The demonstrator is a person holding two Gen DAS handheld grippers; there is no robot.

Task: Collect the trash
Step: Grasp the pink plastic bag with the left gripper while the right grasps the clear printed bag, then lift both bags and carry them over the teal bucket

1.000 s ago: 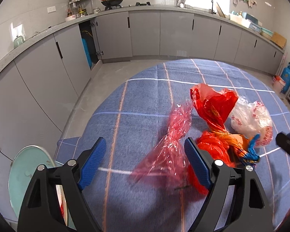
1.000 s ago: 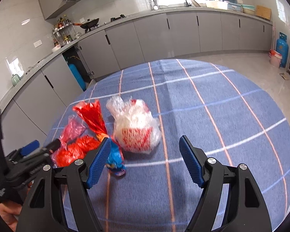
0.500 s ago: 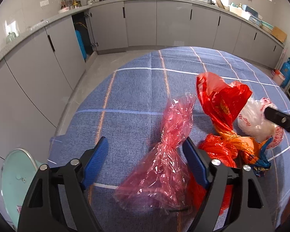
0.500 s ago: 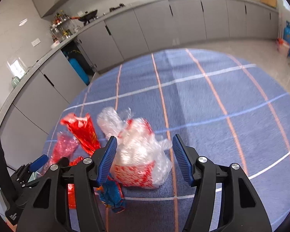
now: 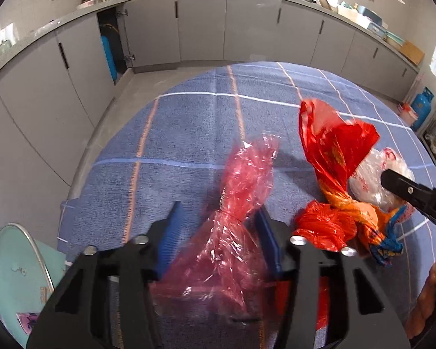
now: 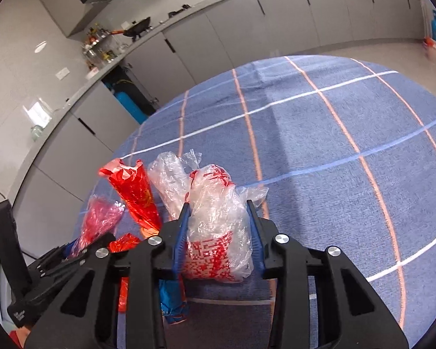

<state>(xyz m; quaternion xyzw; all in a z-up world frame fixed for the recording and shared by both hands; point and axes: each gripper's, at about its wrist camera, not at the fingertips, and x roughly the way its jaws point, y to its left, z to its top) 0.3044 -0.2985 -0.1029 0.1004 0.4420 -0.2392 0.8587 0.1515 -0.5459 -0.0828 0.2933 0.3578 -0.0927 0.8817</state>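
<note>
A crumpled pink see-through bag point(image 5: 241, 203) lies on the blue checked tablecloth point(image 5: 189, 133). My left gripper point(image 5: 218, 232) straddles it with jaws closing; the right pad touches the plastic, the left pad stands clear. To its right lie a red bag point(image 5: 334, 151) and an orange-and-blue wrapper point(image 5: 383, 238). In the right wrist view a clear bag with red print point(image 6: 218, 226) fills the gap of my right gripper point(image 6: 218, 232), whose closing pads press both its sides. The pink bag point(image 6: 98, 221) and the red bag point(image 6: 133, 189) sit left of it.
A pale green round lid point(image 5: 14, 273) lies past the table's near left edge. Grey kitchen cabinets point(image 5: 203, 29) run along the far walls, with a blue gas cylinder point(image 5: 421, 107) on the floor at the right. The far half of the cloth point(image 6: 334, 131) is bare.
Both grippers came forward and down over the bags and their jaws narrowed. The pink bag now sits between the left pads, the clear printed bag between the right pads.
</note>
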